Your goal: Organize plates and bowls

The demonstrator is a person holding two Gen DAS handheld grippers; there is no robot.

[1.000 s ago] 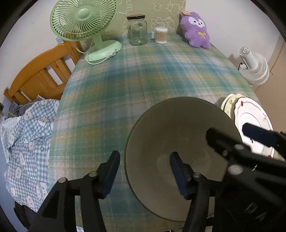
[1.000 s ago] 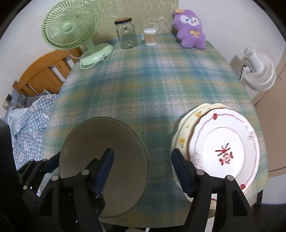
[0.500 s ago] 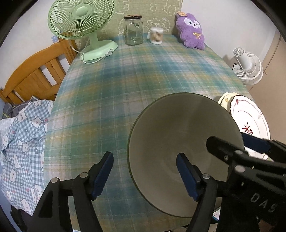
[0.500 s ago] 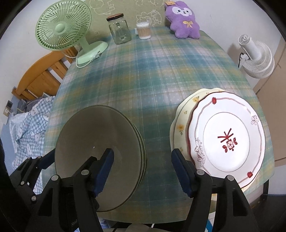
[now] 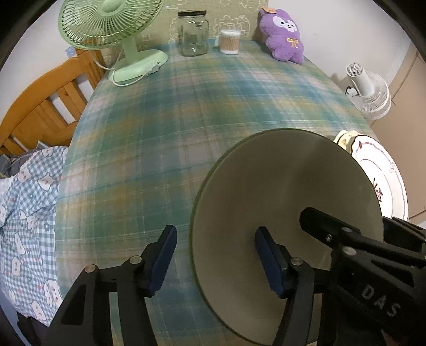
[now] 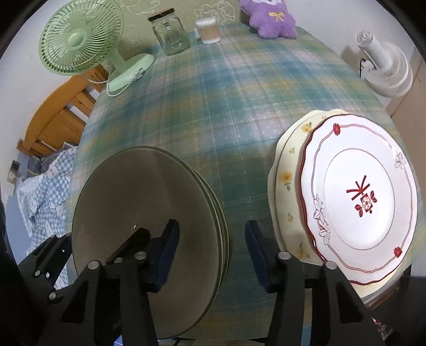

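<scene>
Plaid cloth (image 5: 165,138) in green and blue covers the table; a wooden bed frame (image 5: 45,106) and a checked quilt (image 5: 26,213) lie off its edge at nine o'clock. At eleven o'clock stands a green fan (image 5: 111,24), at twelve a glass jar (image 5: 193,33) and a tub of cotton swabs (image 5: 229,41), at one a purple plush (image 5: 282,36). A white fan (image 5: 368,91) sits off the table at two o'clock.

Left gripper (image 5: 215,263) straddles the near left rim of the grey plates (image 5: 282,191), one finger outside the rim over the cloth, the other over the plate's face. Its jaws are closing, moderately apart, the pads not pressing the rim. The plates form a stack at five o'clock in the left view, several rims showing in the right view.

Right gripper (image 6: 210,252) straddles the stack's right rim, its jaws also closing, one finger above the top plate and one over the cloth, with no clear grip. At three o'clock from it lies a red-patterned white plate (image 6: 359,202) on a cream floral plate (image 6: 286,181), just beside the grey stack but apart.
</scene>
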